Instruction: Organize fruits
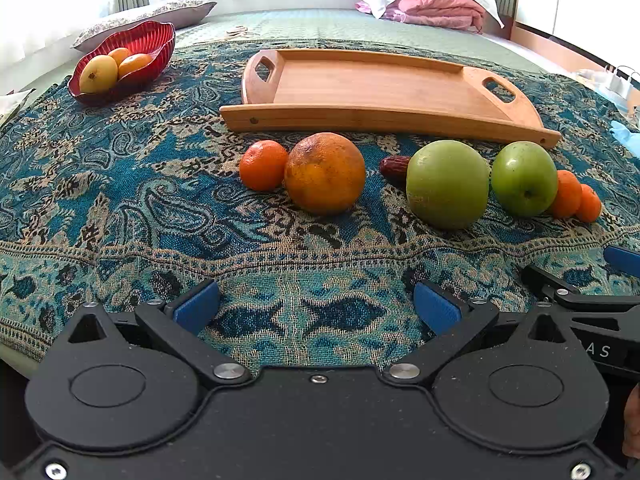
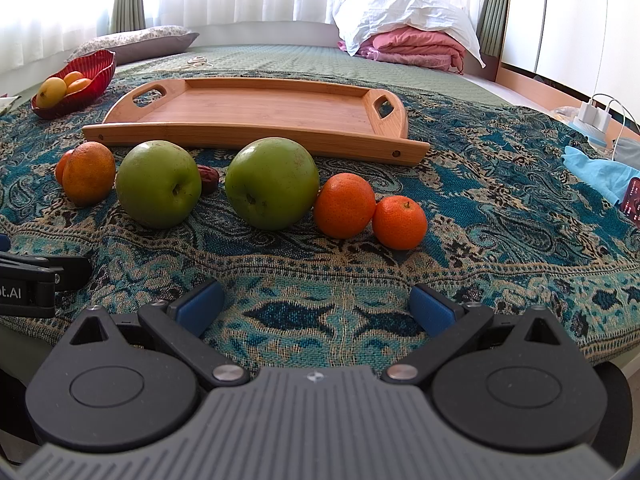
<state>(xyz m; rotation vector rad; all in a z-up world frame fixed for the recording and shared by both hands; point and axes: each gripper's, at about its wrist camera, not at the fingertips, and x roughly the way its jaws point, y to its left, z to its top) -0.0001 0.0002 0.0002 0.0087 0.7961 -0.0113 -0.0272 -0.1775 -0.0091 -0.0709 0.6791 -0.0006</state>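
A row of fruit lies on the patterned cloth in front of a wooden tray (image 1: pixel 376 84) (image 2: pixel 256 106). From left: a small tangerine (image 1: pixel 263 165), a large orange (image 1: pixel 325 173) (image 2: pixel 89 173), a brown date (image 1: pixel 395 167) (image 2: pixel 209 179), two green apples (image 1: pixel 447 184) (image 1: pixel 524 178) (image 2: pixel 159 189) (image 2: pixel 272 183), and two small tangerines (image 2: pixel 345 205) (image 2: pixel 400 222). My left gripper (image 1: pixel 316 308) is open and empty, short of the orange. My right gripper (image 2: pixel 316 308) is open and empty, short of the right apple and tangerines.
A red bowl (image 1: pixel 148 38) (image 2: pixel 96 62) with yellow and orange fruit sits at the far left. Pillows and pink bedding (image 2: pixel 412 46) lie behind the tray. A blue cloth (image 2: pixel 596 174), a phone and a charger are at the right edge.
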